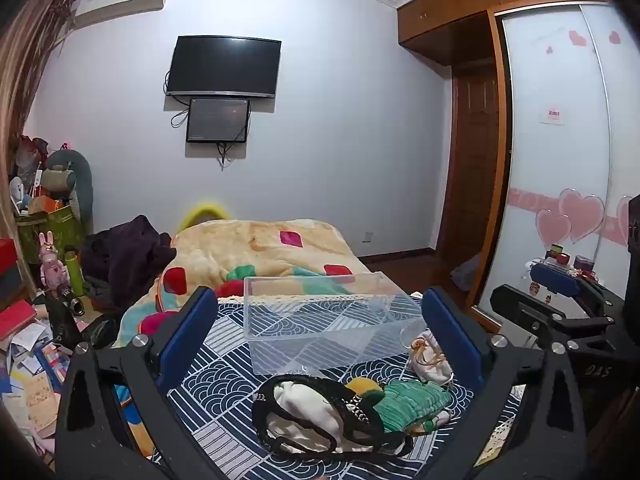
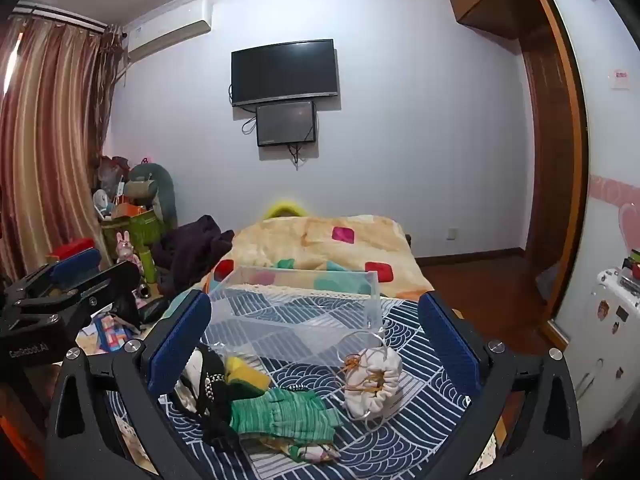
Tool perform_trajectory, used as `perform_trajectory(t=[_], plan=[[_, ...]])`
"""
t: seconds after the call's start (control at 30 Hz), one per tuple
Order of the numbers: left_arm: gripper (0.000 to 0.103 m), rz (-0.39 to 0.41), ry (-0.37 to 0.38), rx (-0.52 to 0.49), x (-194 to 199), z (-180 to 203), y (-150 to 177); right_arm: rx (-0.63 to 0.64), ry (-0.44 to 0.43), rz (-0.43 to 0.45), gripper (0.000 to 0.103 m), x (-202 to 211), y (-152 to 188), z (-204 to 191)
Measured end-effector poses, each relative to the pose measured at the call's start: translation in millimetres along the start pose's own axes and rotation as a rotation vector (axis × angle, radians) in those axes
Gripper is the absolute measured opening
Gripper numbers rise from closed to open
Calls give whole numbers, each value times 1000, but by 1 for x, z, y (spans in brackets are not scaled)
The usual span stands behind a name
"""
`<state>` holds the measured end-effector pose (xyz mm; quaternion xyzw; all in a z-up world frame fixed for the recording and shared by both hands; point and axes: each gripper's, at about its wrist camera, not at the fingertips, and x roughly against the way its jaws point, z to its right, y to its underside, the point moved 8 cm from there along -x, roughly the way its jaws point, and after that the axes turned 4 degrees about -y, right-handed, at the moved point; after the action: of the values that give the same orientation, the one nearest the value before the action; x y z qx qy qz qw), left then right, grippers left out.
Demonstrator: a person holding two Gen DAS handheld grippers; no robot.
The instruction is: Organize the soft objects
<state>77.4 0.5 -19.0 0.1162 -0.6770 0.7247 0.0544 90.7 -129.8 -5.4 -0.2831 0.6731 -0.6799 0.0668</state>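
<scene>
A clear plastic box [image 1: 320, 320] [image 2: 296, 312] stands empty on the blue patterned cloth [image 1: 224, 392] [image 2: 400, 432]. In front of it lie soft items: a black lace piece over white cloth [image 1: 304, 416] [image 2: 208, 384], a yellow pad [image 2: 244, 376], a green knitted glove [image 1: 412, 400] [image 2: 284, 412] and a white drawstring pouch [image 1: 430, 356] [image 2: 374, 380]. My left gripper [image 1: 320, 344] is open and empty, above the black lace pile. My right gripper [image 2: 314, 352] is open and empty, above the glove and pouch.
A bed with a cream patchwork blanket [image 1: 256, 248] [image 2: 320, 240] lies behind the box. Dark clothes [image 1: 124, 256] and clutter [image 1: 28, 344] fill the left. A wardrobe with sliding doors [image 1: 560, 152] stands on the right. A TV [image 1: 224, 66] hangs on the wall.
</scene>
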Motion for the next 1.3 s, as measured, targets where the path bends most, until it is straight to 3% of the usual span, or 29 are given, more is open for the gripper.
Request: perform_trajectory(t=[1.3], plan=[[103,11,29,-12,4,7,-2,15,-7,36,103,10,-10,-7]])
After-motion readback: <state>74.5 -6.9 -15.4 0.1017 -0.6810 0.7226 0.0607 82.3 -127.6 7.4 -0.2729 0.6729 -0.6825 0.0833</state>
